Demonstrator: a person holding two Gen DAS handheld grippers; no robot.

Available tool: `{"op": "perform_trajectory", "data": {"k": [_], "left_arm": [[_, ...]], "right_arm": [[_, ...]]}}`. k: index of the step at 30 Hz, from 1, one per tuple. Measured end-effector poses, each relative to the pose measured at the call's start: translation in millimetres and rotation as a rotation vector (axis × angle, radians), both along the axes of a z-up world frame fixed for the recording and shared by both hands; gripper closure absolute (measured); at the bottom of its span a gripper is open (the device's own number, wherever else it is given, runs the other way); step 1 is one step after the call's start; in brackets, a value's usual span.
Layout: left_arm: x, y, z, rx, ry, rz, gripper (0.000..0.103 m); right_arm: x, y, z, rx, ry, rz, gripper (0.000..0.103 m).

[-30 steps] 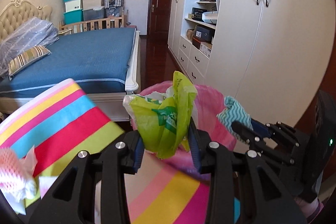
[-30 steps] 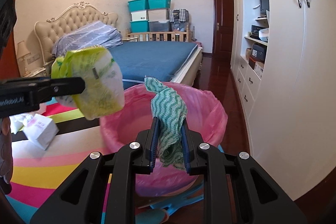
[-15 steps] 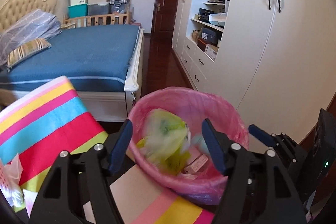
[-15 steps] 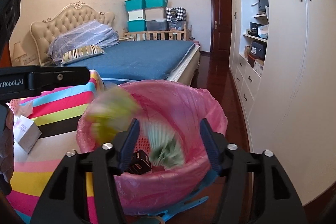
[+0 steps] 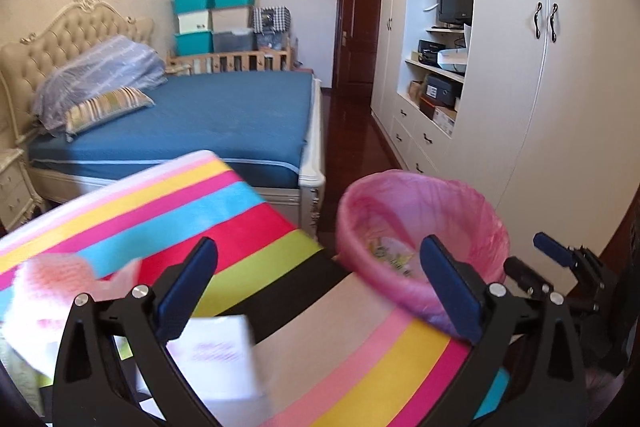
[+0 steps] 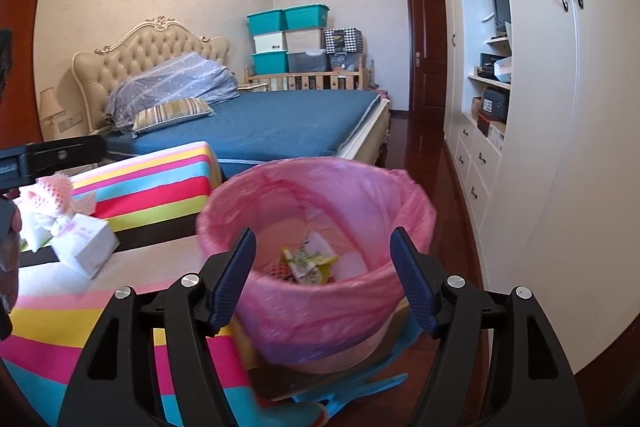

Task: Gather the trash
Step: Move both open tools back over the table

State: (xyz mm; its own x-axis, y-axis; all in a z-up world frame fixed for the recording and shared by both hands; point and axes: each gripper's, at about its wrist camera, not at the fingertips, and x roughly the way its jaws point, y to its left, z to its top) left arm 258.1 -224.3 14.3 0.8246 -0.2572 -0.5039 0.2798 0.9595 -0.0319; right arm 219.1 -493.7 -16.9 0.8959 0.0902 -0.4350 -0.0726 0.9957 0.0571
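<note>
Opening with nothing between their jaws, the right gripper hangs over the pink-lined bin holding a green wrapper, while the left gripper spans the striped cloth, bin at its right finger.

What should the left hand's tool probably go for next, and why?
Probably the white box on the striped cloth, or the pink foam net behind it. The left gripper is empty, its fingers opening, and already faces that clutter. The green wrapper lies in the pink-lined bin, so these pieces look like the trash left.
</note>
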Motion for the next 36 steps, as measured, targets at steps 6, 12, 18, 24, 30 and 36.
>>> {"op": "perform_trajectory", "data": {"k": [6,12,18,24,30,36], "left_arm": [[-50,67,-3,0.033,-0.021,0.077,0.005],[-99,140,-23,0.113,0.008,0.197,0.005],[-138,200,-36,0.129,0.043,0.298,0.005],[-166,259,-43,0.110,0.061,0.394,0.005],[-168,289,-49,0.043,0.116,0.465,0.005],[-150,306,-52,0.011,0.172,0.499,0.005]], "right_arm": [[-10,34,-6,0.026,0.040,0.059,0.027],[-13,87,-4,-0.023,0.055,0.171,0.023],[-11,140,-2,-0.073,0.081,0.277,0.021],[-3,184,-8,-0.131,0.151,0.363,0.020],[6,210,-15,-0.179,0.200,0.400,0.019],[12,225,-18,-0.211,0.225,0.416,0.019]]}}
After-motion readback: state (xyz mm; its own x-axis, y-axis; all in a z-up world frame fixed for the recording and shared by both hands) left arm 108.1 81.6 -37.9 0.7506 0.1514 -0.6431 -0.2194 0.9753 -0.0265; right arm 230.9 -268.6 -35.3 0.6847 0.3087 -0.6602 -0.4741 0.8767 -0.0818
